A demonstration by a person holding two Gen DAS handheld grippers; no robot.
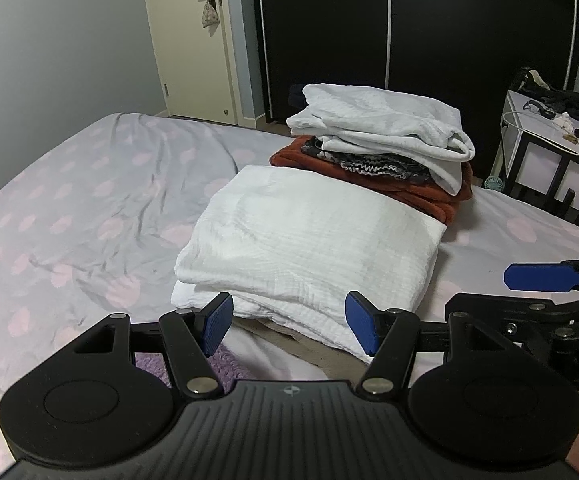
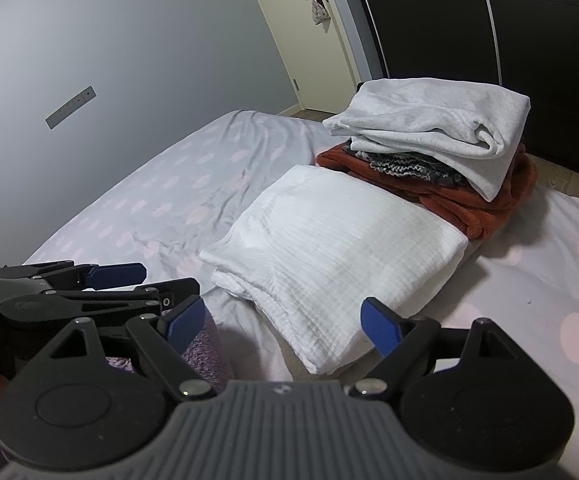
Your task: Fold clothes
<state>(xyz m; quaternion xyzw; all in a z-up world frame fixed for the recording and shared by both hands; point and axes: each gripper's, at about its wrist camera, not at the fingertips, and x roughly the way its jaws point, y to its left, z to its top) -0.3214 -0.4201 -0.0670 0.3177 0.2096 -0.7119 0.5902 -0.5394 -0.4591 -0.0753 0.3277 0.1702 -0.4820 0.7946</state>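
A: What is seen on the bed with the grey sheet dotted in pale pink (image 1: pixel 69 200)?

B: A folded white crinkled-cotton cloth (image 1: pixel 309 236) is laid flat near the bed's front edge. Just behind it, touching its far side, a stack of folded clothes is set: a rust-red fleece garment (image 1: pixel 445 200) at the bottom, a dark patterned piece with a frilled edge (image 1: pixel 369 166) in the middle, and a pale grey folded top (image 1: pixel 381 124) above.

A: How are the claws held?

B: The left claw (image 1: pixel 289 322) is held with its blue pads (image 1: pixel 219 322) spread apart, just in front of the white cloth's near edge; nothing is gripped. The right claw (image 2: pixel 285 322) is likewise spread, its pads on either side of the cloth's near corner in the right wrist view, and no cloth is clamped. Whether the pads are touching the fabric cannot be told.

A: Is each claw visible to the other camera?

B: Yes. The right claw is seen at the right edge of the left view, the left claw at the left edge of the right view.

A: And beyond the bed?

B: A cream door (image 1: pixel 193 40) and a black sliding wardrobe (image 1: pixel 409 32) are seen.
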